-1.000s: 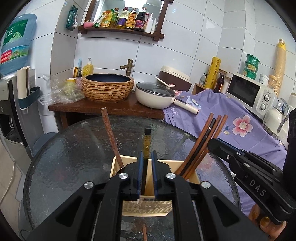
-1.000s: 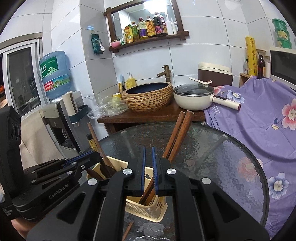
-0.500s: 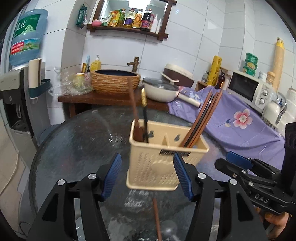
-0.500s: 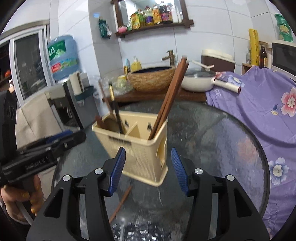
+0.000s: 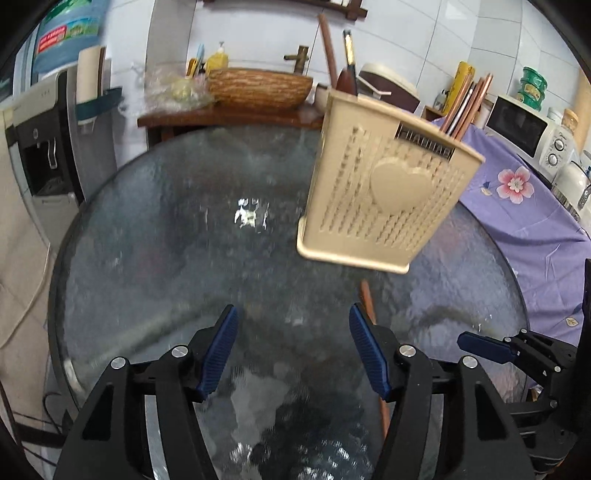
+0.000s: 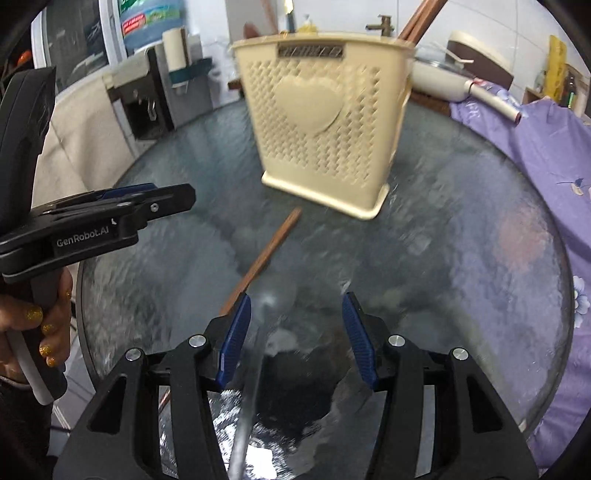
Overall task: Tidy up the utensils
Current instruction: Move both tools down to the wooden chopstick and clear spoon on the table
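A beige perforated utensil holder stands on the round glass table. Brown chopsticks lean in its right end, and a wooden handle and a black-and-gold one stand in its left. One loose chopstick lies on the glass in front of it. My left gripper hangs low over the table with its jaws opening and nothing between them. My right gripper is open over a metal spoon, which lies between its fingers, close to the left one.
The glass table's rim curves round at the left. A purple flowered cloth covers the counter to the right, with a microwave on it. Behind stand a wooden side table with a woven bowl and a water dispenser.
Both grippers went from shut to open and dropped from above the holder to low over the glass in front of it. The loose chopstick and the spoon have come into view.
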Action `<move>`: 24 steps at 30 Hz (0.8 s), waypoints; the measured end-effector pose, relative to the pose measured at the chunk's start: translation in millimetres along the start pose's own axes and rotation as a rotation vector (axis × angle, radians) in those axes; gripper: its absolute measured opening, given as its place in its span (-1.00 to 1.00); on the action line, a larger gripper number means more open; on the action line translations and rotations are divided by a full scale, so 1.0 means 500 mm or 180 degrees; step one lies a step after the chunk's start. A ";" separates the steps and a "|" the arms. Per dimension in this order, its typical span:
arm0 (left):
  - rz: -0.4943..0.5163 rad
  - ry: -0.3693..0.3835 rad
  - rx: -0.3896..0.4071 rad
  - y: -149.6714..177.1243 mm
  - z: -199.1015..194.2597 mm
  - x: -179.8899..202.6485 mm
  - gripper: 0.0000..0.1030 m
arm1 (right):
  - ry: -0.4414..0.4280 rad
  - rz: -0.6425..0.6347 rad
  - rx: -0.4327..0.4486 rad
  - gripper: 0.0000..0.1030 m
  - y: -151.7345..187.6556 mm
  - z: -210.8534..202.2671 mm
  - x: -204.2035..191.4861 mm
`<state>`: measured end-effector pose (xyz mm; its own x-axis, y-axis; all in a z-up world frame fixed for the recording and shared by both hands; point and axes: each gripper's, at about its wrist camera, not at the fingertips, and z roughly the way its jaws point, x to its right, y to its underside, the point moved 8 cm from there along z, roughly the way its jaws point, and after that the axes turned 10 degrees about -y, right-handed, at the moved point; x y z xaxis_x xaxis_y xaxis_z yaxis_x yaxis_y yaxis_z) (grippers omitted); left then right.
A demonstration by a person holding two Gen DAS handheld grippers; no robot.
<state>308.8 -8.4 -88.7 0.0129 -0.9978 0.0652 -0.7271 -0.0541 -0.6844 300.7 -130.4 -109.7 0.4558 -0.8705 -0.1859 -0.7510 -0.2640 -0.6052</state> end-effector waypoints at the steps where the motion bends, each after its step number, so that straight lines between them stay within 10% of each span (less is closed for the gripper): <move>1: -0.0017 -0.0003 -0.0027 0.009 0.002 -0.004 0.20 | 0.0016 -0.0023 -0.0043 0.01 0.007 0.007 -0.004; 24: -0.0143 -0.0042 -0.0135 0.049 0.005 -0.043 0.23 | 0.0111 -0.0085 -0.0220 -0.24 -0.023 0.079 -0.038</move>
<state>292.2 11.7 -108.6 0.0550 -0.9948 0.0856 -0.7540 -0.0976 -0.6496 319.7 -94.5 -129.9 0.4600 -0.8764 -0.1426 -0.7707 -0.3143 -0.5544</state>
